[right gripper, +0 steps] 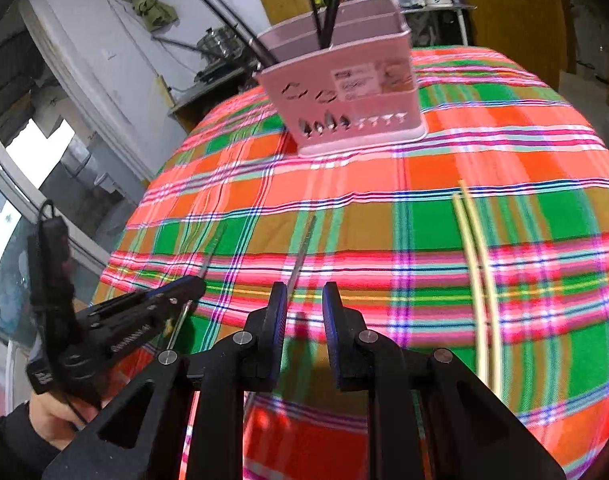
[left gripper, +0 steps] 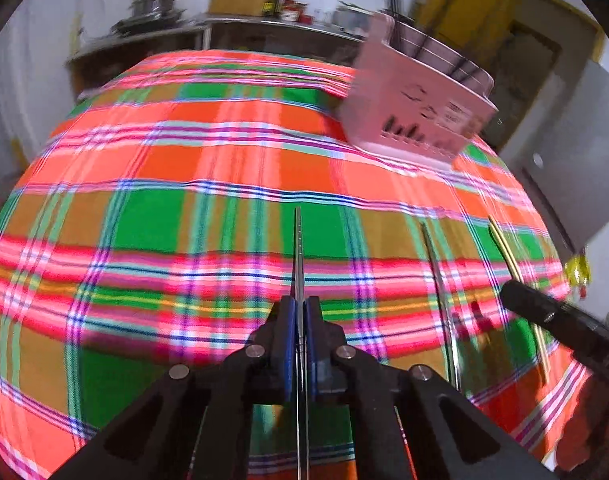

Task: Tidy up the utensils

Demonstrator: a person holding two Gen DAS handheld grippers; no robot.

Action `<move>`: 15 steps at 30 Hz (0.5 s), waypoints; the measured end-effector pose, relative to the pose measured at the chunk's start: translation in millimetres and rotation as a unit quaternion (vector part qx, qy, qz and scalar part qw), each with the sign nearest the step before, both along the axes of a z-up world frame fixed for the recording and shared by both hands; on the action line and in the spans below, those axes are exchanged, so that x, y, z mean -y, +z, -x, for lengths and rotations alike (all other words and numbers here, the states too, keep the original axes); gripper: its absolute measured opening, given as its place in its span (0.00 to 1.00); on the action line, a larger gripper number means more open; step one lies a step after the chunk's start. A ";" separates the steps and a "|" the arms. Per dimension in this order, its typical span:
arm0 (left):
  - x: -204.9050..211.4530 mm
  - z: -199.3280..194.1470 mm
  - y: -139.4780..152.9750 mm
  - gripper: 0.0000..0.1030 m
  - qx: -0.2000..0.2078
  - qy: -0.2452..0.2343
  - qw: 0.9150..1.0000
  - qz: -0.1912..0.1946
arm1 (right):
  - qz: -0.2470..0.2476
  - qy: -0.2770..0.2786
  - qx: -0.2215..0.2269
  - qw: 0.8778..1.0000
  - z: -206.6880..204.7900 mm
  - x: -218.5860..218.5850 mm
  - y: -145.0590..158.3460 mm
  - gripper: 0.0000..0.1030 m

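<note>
My left gripper (left gripper: 299,312) is shut on a metal chopstick (left gripper: 298,252) that points forward over the plaid cloth. In the right wrist view the left gripper (right gripper: 196,284) shows at the left with that chopstick (right gripper: 214,246). My right gripper (right gripper: 304,300) is open, its jaws on either side of a second metal chopstick (right gripper: 304,248) lying on the cloth. A pink utensil holder (right gripper: 344,92) with several black chopsticks (right gripper: 328,4) stands at the back; it also shows in the left wrist view (left gripper: 416,104). Two pale bamboo chopsticks (right gripper: 480,276) lie to the right.
A plaid tablecloth (left gripper: 164,208) covers the table. In the left wrist view a metal chopstick (left gripper: 440,292) and a bamboo chopstick (left gripper: 516,272) lie at the right, next to the right gripper's black finger (left gripper: 544,312). Shelves with pots (left gripper: 152,4) stand behind.
</note>
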State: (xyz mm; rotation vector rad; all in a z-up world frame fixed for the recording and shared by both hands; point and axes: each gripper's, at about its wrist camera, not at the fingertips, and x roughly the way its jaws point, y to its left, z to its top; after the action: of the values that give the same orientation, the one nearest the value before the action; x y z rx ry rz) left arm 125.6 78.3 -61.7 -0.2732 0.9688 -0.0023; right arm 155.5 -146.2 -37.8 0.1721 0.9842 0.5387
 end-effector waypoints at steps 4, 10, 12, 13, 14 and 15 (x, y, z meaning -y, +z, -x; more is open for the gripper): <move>-8.1 -6.3 -0.2 0.06 -0.012 -0.016 1.000 0.024 | 0.013 0.009 -0.009 1.000 -9.0 -16.2 -6.9 0.18; -6.3 -20.8 2.2 0.06 -0.019 -0.041 0.999 0.016 | 0.029 0.008 -0.020 0.999 -23.7 -30.6 -14.7 0.18; -5.1 -26.8 0.8 0.06 -0.023 -0.046 0.999 0.012 | 0.040 0.008 -0.023 0.999 -28.5 -35.3 -18.4 0.18; -4.7 -28.7 0.7 0.06 -0.023 -0.048 0.999 0.010 | 0.048 0.007 -0.025 0.999 -30.8 -37.4 -20.4 0.18; -4.2 -31.1 0.6 0.06 -0.023 -0.051 0.998 0.007 | 0.051 0.006 -0.027 0.998 -32.6 -39.0 -21.4 0.18; -4.5 -33.5 0.4 0.06 -0.023 -0.051 0.998 0.007 | 0.054 0.004 -0.031 0.998 -34.6 -40.3 -23.3 0.18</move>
State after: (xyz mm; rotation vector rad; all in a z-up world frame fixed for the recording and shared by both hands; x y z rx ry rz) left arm 159.0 82.8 -61.2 -0.2378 1.0289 -0.0974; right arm 190.2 -105.8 -61.1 0.0878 1.0714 0.4893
